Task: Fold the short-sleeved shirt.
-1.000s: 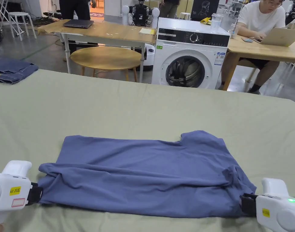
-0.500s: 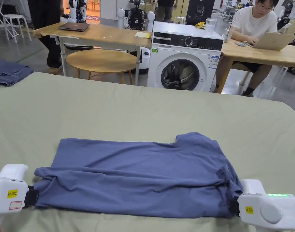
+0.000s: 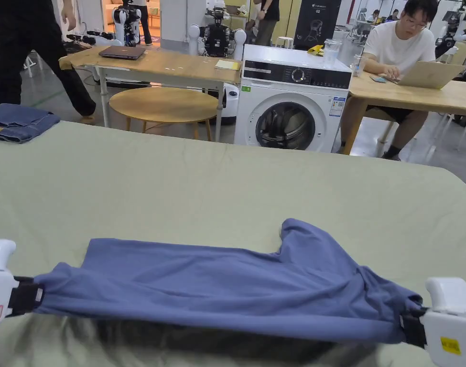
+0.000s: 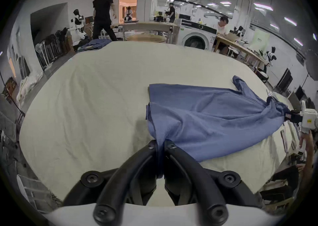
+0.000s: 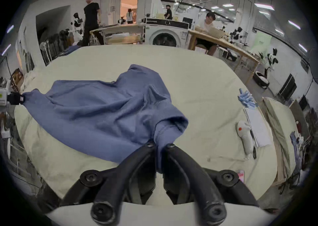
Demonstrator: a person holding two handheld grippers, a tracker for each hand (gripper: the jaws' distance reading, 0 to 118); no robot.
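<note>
Both claws are clamped on the shirt [image 3: 227, 291], one at each end of its near edge. Left claw [image 4: 160, 143]: jaws pinched together with a bunch of blue fabric between them, at the hem-side corner. Right claw [image 5: 160, 145]: same, jaws closed on a gathered bit at the collar or shoulder end.

The shirt lies lengthwise across the near part of the table [image 3: 227, 181], on the green cover. Its near edge is raised and pulled taut between the two claws; the dark shadow under it in the head view says that edge is off the surface. The far edge rests on the cover, with one sleeve [image 3: 298, 236] sticking out toward the far side.

Why hold it this way: gripping both ends of one long edge keeps the fabric in tension, so it hangs as a flat sheet instead of bunching. My read is this is the start of a lengthwise fold, near edge to be carried over toward the far edge, or a shake-out to flatten first. Can't tell which.

Risk: the right claw holds a thick wad, so layers may slip unevenly.

Folded jeans [image 3: 16, 123] sit at the far left corner, well apart. Washing machine [image 3: 289, 105] and people behind, not involved.
</note>
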